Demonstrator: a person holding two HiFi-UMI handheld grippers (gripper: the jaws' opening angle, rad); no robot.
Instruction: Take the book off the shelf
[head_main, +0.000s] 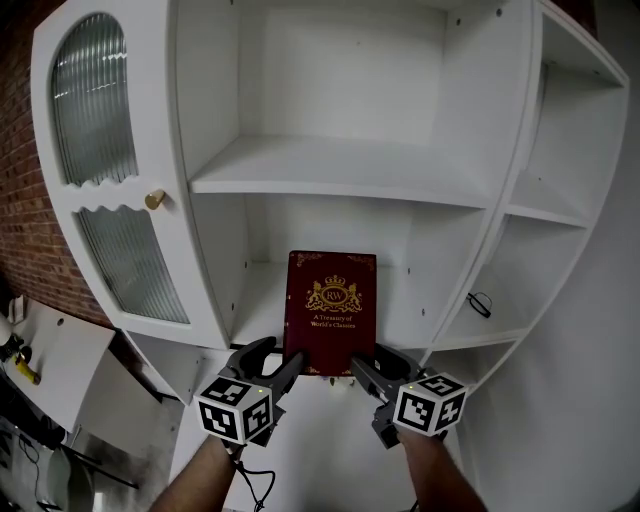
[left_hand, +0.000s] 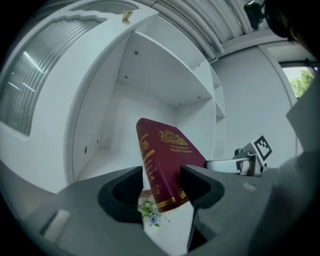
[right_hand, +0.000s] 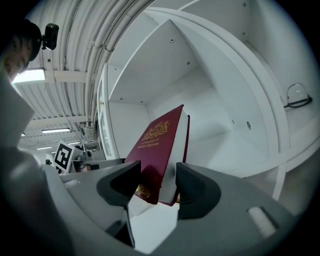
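A dark red book (head_main: 330, 310) with a gold crest stands upright, cover towards me, in front of the lower open compartment of the white shelf unit (head_main: 340, 170). My left gripper (head_main: 287, 366) is shut on its lower left corner and my right gripper (head_main: 363, 370) on its lower right corner. In the left gripper view the book (left_hand: 162, 160) has its spine and cover pinched by the left gripper (left_hand: 162, 192). The right gripper view shows the book (right_hand: 157, 150) pressed from both sides by the right gripper (right_hand: 159, 187).
A ribbed-glass cabinet door (head_main: 110, 170) with a brass knob (head_main: 154, 199) hangs at the left. A pair of eyeglasses (head_main: 480, 303) lies on the right side shelf. The upper shelf board (head_main: 330, 180) juts out above the book. A brick wall (head_main: 25, 200) lies further left.
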